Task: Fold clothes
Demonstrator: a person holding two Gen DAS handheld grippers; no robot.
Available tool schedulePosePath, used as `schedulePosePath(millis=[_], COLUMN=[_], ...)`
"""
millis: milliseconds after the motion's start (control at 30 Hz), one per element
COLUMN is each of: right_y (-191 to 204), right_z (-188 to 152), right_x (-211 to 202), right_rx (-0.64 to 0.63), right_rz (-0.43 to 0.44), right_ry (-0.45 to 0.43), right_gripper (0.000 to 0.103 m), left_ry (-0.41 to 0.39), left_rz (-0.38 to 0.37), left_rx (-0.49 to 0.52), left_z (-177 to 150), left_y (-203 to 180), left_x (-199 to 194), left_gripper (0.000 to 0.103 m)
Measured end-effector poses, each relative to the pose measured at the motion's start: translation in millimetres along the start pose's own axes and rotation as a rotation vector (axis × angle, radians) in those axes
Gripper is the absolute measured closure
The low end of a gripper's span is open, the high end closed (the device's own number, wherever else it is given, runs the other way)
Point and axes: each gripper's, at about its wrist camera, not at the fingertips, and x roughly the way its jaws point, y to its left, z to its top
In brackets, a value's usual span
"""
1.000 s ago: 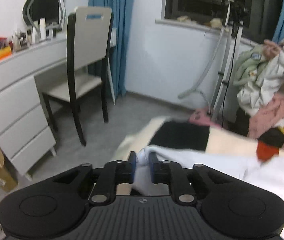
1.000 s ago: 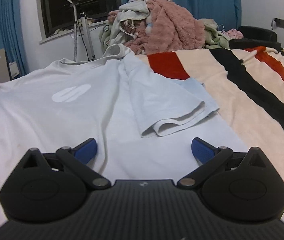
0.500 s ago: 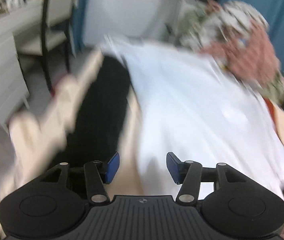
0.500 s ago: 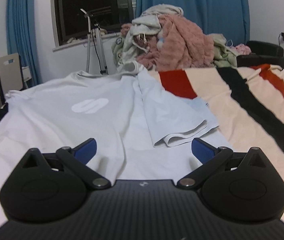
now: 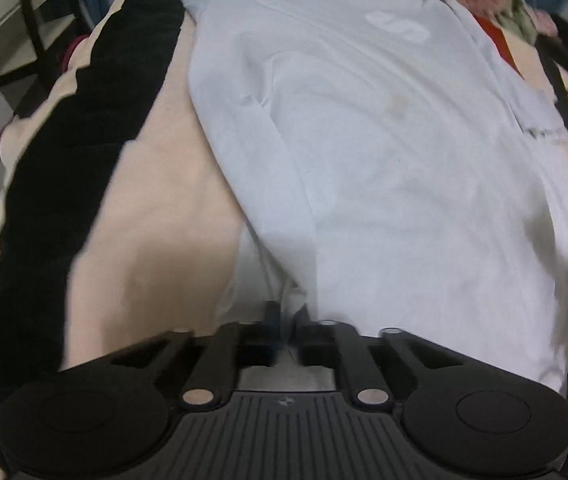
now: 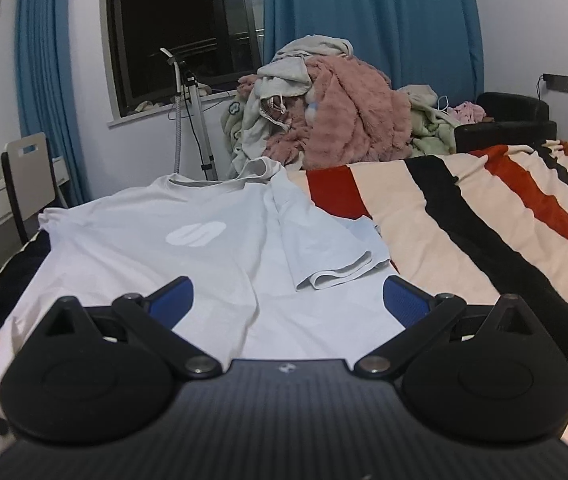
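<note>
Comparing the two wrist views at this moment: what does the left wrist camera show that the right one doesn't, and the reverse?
Left wrist only: the left tongs shut on the bottom edge of the white T-shirt, seen from above.

Right wrist only: the open right tongs, the folded-in sleeve, the window, blue curtains and a black armchair.

Both: the T-shirt with its logo, the striped blanket, the pink clothes pile and the chair.

Striped blanket (image 6: 483,216), blue curtains (image 6: 363,20), chair (image 6: 28,176), dark window (image 6: 180,28)
</note>
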Motion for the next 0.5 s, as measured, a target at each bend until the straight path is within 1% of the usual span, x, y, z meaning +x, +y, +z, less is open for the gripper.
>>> schedulePosePath(millis=[100, 167, 200, 267, 300, 333, 400, 467, 500], right_y=[0.6, 1.2, 2.0, 3.4, 4.2, 4.9, 6.4, 7.8, 8.5], right_z=[0.2, 0.9, 0.9, 1.0, 1.1, 1.1, 1.2, 1.3, 1.7], right_x=[-2.6, -0.8, -0.3, 0.6, 1.0, 1.5, 2.4, 3.3, 3.2], right_rx=[-0.009, -0.005, -0.005, -0.006, -0.006, -0.006, -0.007, -0.007, -0.007], right_rz=[0.003, 0.008, 0.013, 0.022, 0.026, 0.031, 0.04, 0.048, 0.053], right_ry=[-0.005, -0.005, -0.005, -0.005, -0.005, -0.005, -0.005, -0.005, -0.007], right_gripper=[0.0, 0.0, 0.0, 0.0, 0.0, 0.0, 0.0, 0.0, 0.0], left_ry=[0.005, 0.045, 0.067, 0.103, 0.105, 0.092, 0.048, -0.019, -0.054], left_rz=[0.07, 0.129, 0.161, 0.202, 0.203, 0.196, 0.196, 0.174, 0.162], left_rx=[0.019, 0.016, 0.003, -0.047, -0.073, -0.089, -0.087, -0.084, -0.078], left_z=[0.2, -5.6, -9.2, -14.7, -16.1, -16.2, -16.0, -14.2, -12.1], left_y=[18.1, 36.1, 46.2, 65.0, 71.9, 75.0, 72.3, 62.5, 55.8], left_x=[-24.6, -32.3, -33.8, -36.5, -39.3, -43.2, -51.7, -62.2, -67.4], left_gripper=[0.098, 0.1, 0.1, 0.099, 0.098, 0.094, 0.086, 0.071, 0.068])
